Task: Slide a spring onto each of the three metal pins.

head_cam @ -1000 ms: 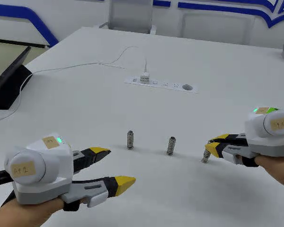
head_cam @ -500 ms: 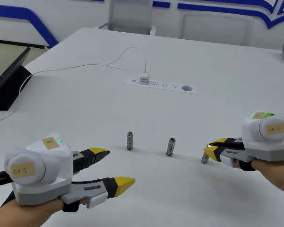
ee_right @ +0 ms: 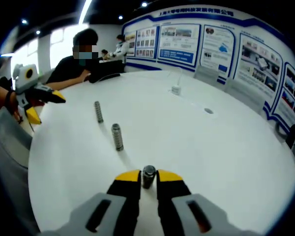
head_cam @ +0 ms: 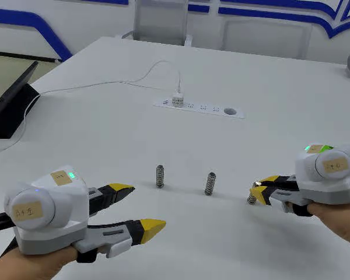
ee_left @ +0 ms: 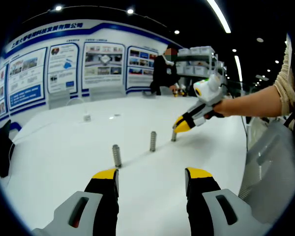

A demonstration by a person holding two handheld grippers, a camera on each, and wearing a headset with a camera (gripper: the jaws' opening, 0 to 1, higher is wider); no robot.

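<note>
Three metal pins stand in a row on the white table (head_cam: pixel 105 134), each with a spring on it: the left spring (head_cam: pixel 160 175), the middle spring (head_cam: pixel 210 182) and the right spring (head_cam: pixel 252 198). My right gripper (head_cam: pixel 259 189) is low beside the right spring. In the right gripper view its yellow-tipped jaws (ee_right: pixel 148 177) are closed against the right spring (ee_right: pixel 148 175). The other springs (ee_right: pixel 117 136) (ee_right: pixel 98 111) stand beyond. My left gripper (head_cam: pixel 137 206) hangs open at the near left, its jaws (ee_left: pixel 152 174) holding nothing, well short of the left spring (ee_left: pixel 116 155).
A white power strip (head_cam: pixel 198 106) with a plug and a cable lies further back on the table. A dark screen (head_cam: pixel 11 99) leans at the left edge. A chair (head_cam: pixel 162 20) stands at the far end. A person (ee_right: pixel 81 59) sits beyond the table.
My right gripper has sunk a little toward the table over the right spring, which is now mostly hidden behind its tips. The left gripper has stayed put.
</note>
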